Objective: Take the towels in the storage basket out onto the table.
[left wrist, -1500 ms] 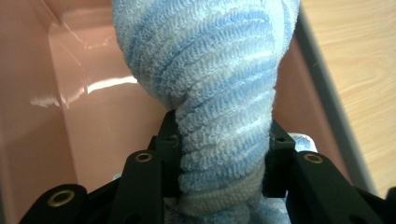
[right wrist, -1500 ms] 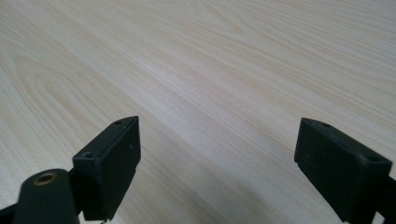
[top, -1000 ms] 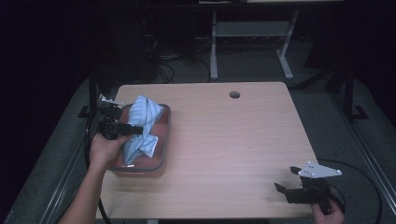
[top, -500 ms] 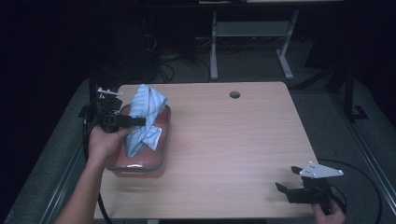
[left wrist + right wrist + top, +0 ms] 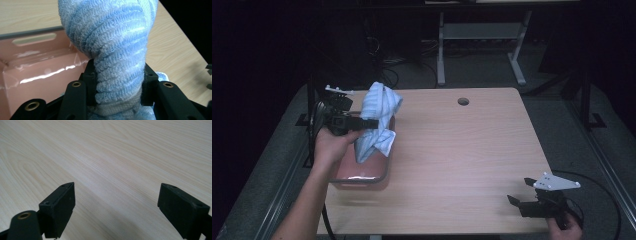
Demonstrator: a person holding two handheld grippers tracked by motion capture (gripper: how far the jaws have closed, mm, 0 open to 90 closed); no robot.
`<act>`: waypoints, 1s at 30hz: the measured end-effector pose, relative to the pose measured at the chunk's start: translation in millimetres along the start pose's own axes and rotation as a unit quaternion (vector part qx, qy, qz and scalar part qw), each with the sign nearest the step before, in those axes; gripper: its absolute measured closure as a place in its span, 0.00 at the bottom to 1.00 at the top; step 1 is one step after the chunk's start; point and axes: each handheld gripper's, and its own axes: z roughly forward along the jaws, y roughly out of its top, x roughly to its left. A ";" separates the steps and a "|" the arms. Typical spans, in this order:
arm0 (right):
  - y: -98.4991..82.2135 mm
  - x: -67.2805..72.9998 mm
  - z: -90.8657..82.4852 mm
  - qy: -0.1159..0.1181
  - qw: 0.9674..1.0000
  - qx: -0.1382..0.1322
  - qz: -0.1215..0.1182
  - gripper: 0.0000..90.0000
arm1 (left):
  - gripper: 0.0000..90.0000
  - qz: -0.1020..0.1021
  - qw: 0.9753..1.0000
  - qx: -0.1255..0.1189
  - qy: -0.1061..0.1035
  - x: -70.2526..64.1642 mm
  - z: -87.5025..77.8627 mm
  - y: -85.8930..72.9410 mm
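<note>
One blue towel [image 5: 378, 120] hid much of the single pink bin [image 5: 362, 172] at the table's [image 5: 462, 150] left. The left gripper [image 5: 369, 122] held it pinched above the bin, fingers [image 5: 91, 82] clamped on its middle. The right gripper [image 5: 518, 194], near right, had wide, bare fingers.

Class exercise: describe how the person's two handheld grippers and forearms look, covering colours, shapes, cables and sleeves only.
Both tools are matt black. The left gripper and right gripper each carry a pale grey three-cornered plate on top and trail a dark cable. Up close, the jaws are blocky, flat-faced black pieces, with brass-coloured rings set into the arms behind them. The forearm behind the left hand is bare, with no sleeve in view.
</note>
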 end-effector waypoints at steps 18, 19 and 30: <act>1.1 -0.8 -0.4 0.000 1.000 -0.001 -0.002 0.15 | 0.66 0.026 0.999 0.008 -0.019 -29.0 18.1 15.4; 1.0 -0.4 -0.6 -0.001 1.000 -0.001 -0.001 0.15 | 0.66 0.026 0.999 0.007 -0.023 -33.1 21.2 16.6; -0.6 -1.5 -0.5 0.001 1.000 0.000 0.001 0.15 | 0.66 0.042 0.998 0.024 -0.042 -52.8 48.8 19.7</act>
